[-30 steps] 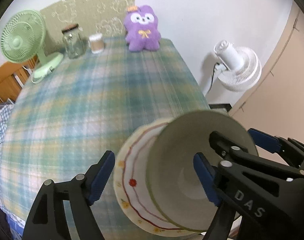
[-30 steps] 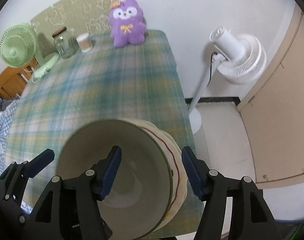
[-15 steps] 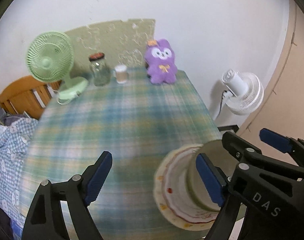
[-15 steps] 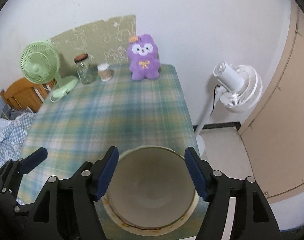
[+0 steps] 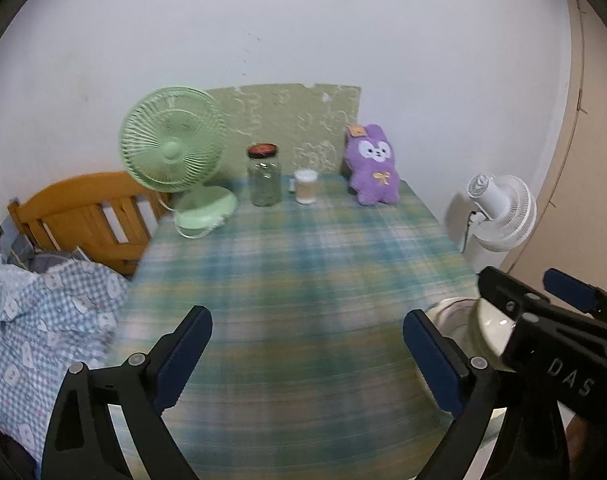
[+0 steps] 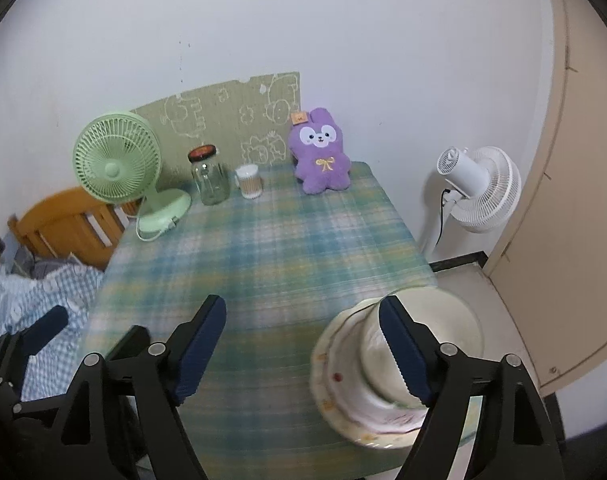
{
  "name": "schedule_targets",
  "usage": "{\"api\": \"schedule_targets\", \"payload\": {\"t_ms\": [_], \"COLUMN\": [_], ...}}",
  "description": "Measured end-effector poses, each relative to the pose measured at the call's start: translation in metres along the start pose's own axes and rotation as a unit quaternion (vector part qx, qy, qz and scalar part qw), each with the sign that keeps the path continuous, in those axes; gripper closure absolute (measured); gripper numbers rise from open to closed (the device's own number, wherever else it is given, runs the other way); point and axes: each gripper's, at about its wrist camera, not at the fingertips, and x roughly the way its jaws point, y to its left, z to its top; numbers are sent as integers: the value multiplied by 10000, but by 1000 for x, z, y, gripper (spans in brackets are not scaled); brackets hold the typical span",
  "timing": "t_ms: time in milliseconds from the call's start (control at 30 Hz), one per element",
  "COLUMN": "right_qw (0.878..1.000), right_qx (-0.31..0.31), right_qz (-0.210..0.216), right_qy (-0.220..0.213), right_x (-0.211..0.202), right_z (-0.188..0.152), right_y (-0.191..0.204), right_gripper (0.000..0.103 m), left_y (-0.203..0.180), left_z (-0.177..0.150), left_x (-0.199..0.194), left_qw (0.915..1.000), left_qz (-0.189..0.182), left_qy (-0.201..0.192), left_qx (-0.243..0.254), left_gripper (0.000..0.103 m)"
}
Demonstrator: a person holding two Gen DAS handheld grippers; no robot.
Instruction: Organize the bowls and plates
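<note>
Cream bowl sits nested on the red-trimmed plate, and that stack is parked at the near right corner of the plaid tablecloth. Right gripper hangs above the cloth with its 2 blue pads spread wide and nothing between them; 1 pad crosses in front of the bowl, though contact cannot be judged from this angle. Over on the left wrist view, the left gripper is just as wide apart and holds nothing, bare plaid showing between its fingers. Bowl and plate peek out at that view's right edge, half hidden behind the other tool. Along the far side stand a green desk fan, a glass jar, a small cup and a purple plush. White floor fan stands beside the table.
</note>
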Motion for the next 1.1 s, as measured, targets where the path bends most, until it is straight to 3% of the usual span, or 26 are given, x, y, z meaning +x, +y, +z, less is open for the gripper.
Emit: {"api": "schedule_targets", "payload": {"t_ms": [367,600,700,1100], "right_qw": [9991,9979,9970,9964], "right_qx": [178,-49,-195,-48], "right_qz": [-106,-233,-255,27], "right_qy": [-369,-600,-701,-842], "right_x": [-26,-40,-42,-29], "right_z": [-32,-47,-56,-91], "right_y": [46,54,55,35], "right_gripper": [16,15,13,11], "left_y": [56,65,67,57], "left_z": [-24,-42,-53,-88], "left_x": [-18,-28,-27,-29], "left_qw": [9998,9982,9979,9962], "left_qz": [-23,-101,44,286], "left_qy": [-220,-594,-651,-793], "left_qx": [-23,44,35,-215], "left_gripper": [4,0,0,0]}}
